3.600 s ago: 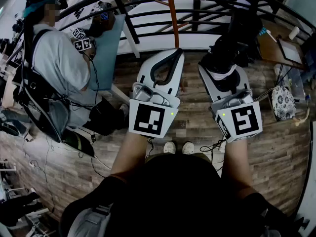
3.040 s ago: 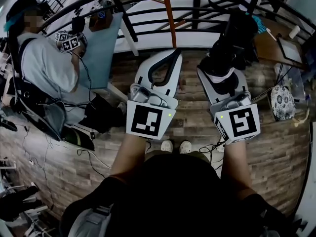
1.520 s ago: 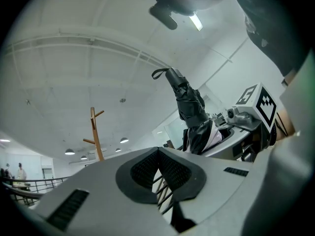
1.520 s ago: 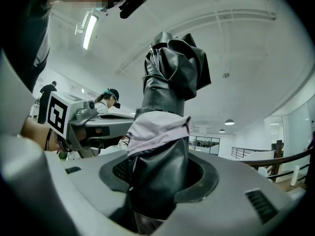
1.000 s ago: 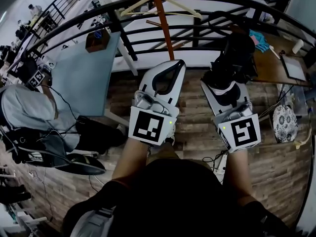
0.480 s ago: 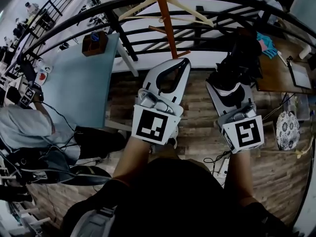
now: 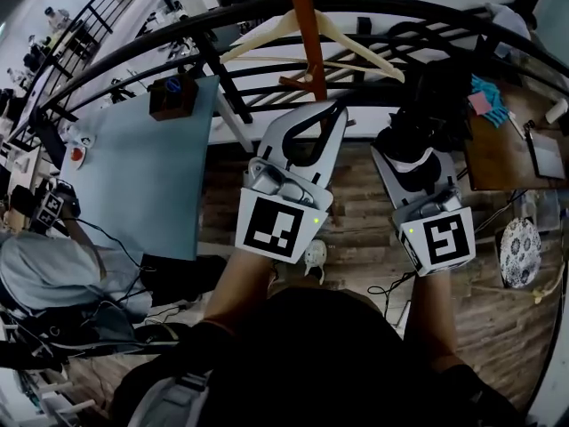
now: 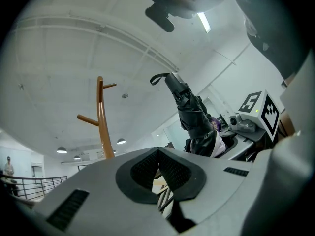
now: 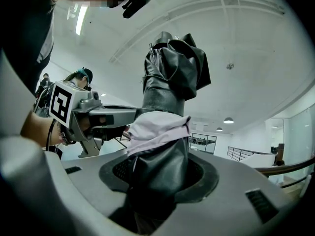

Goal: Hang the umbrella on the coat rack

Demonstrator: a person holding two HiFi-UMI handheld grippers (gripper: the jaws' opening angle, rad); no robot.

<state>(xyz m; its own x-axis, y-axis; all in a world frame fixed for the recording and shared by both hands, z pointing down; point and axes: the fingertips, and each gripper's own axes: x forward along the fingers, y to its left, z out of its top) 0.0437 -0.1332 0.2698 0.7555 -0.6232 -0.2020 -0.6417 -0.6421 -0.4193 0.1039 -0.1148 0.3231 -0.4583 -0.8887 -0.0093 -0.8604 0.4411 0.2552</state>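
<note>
A folded black umbrella (image 7: 436, 92) stands upright in my right gripper (image 7: 411, 149), whose jaws are shut on its lower part. In the right gripper view the umbrella (image 9: 170, 87) fills the gap at the right gripper (image 9: 160, 173), with a pale fold of cloth round it. My left gripper (image 7: 327, 112) is held beside it, tips together, nothing inside. The orange-brown coat rack pole (image 7: 305, 25) rises just ahead of the left gripper. In the left gripper view the coat rack (image 8: 102, 127) with its pegs stands left of the umbrella (image 8: 192, 117), beyond the left gripper (image 8: 157, 151).
A wooden hanger (image 7: 356, 47) hangs on the pole. A black curved railing (image 7: 222, 69) runs behind it. A pale blue table (image 7: 142, 167) with a wooden box (image 7: 173, 96) is at the left, a seated person (image 7: 44, 265) lower left, a wooden desk (image 7: 498, 145) at the right.
Both grippers have moved forward together toward the coat rack, which now looms larger at the top. The seated person has slid toward the lower left. The umbrella stays held.
</note>
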